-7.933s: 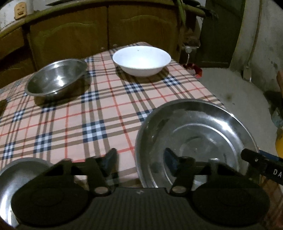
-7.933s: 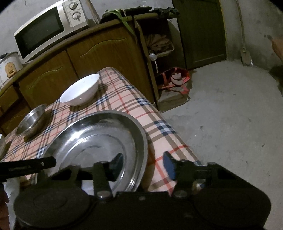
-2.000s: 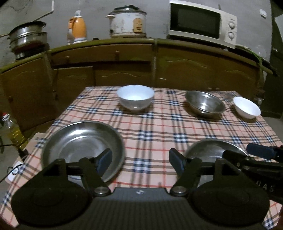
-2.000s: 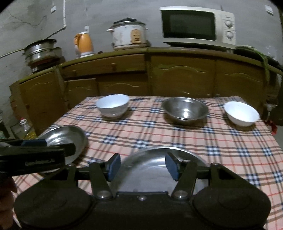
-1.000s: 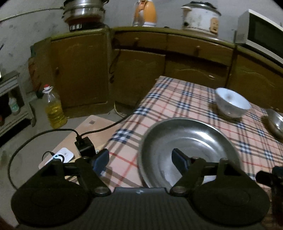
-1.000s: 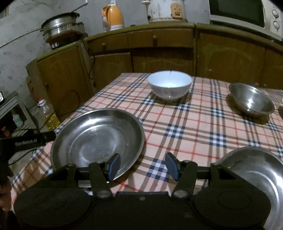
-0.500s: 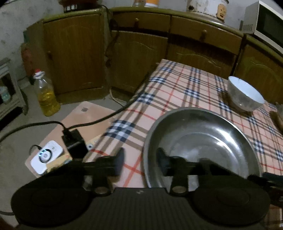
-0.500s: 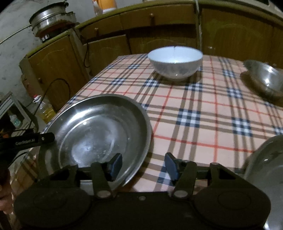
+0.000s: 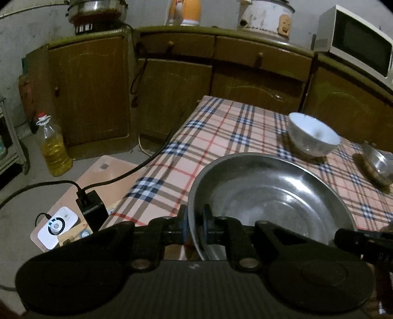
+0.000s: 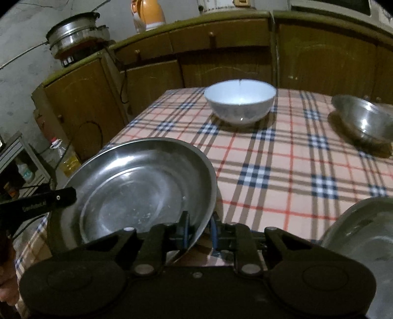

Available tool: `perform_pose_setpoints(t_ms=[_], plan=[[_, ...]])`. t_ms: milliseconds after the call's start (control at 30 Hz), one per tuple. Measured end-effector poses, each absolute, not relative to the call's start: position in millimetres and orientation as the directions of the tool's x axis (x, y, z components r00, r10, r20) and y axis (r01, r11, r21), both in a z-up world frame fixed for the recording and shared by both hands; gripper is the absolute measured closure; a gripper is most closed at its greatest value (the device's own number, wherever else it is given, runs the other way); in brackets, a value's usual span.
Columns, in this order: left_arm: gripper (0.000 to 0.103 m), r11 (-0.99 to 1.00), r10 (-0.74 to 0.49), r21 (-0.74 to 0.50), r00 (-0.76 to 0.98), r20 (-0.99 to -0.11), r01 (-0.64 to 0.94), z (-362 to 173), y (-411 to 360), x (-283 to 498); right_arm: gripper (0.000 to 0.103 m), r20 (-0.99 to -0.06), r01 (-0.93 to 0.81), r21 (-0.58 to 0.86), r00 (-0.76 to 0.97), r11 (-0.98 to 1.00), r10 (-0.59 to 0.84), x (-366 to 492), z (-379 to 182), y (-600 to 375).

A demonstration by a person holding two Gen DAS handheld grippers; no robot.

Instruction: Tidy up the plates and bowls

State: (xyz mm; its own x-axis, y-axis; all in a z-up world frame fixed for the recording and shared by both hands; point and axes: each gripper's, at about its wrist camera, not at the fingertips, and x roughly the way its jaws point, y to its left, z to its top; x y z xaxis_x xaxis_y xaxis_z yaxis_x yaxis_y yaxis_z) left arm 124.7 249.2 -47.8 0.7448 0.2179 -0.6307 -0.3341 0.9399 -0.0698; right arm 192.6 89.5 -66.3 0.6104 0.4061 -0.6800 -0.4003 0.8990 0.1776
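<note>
We have both grippers' fingers clamped on the steel plate (image 10: 137, 186) at the desk's (image 10: 270, 157) near corner: left gripper (image 9: 194, 225), right gripper (image 10: 199, 230). Nothing looks stacked yet; white bowl (image 10: 240, 103), steel bowl (image 10: 363, 122) and second plate (image 10: 363, 235) wait.

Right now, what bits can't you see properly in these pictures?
- Left wrist view: the near rim of the steel plate is hidden behind the left gripper.
- Left wrist view: the steel bowl is blurred and cut by the right edge.
- Right wrist view: the second steel plate is cut off at the right and hidden by the right gripper.
- Right wrist view: the microwave is cropped by the top edge.
</note>
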Motion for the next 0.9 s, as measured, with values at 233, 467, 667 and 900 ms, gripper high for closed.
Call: perform_pose_setpoints(t_ms=[233,467,667,900], plan=[[0.090,0.947,0.221,-0.061,0.776,-0.591,-0.316,-24,220,107,0.080,-0.643,-0.399,0.159,0.652,0.903,0.401,173,-37,62],[0.090,0.956,0.191,-0.076,0.798,-0.571,-0.283,-6,190,98,0.080,-0.600,-0.391,0.131,0.700,0.911,0.387,150,-10,27],[0.090,0.967,0.163,-0.076,0.816,-0.554,-0.245,8,163,88,0.080,-0.573,-0.356,0.154,0.728,0.922,0.377,135,8,-8],[0.090,0.977,0.136,-0.065,0.835,-0.534,-0.201,23,129,81,0.080,-0.542,-0.318,0.160,0.763,0.935,0.352,119,25,-45]])
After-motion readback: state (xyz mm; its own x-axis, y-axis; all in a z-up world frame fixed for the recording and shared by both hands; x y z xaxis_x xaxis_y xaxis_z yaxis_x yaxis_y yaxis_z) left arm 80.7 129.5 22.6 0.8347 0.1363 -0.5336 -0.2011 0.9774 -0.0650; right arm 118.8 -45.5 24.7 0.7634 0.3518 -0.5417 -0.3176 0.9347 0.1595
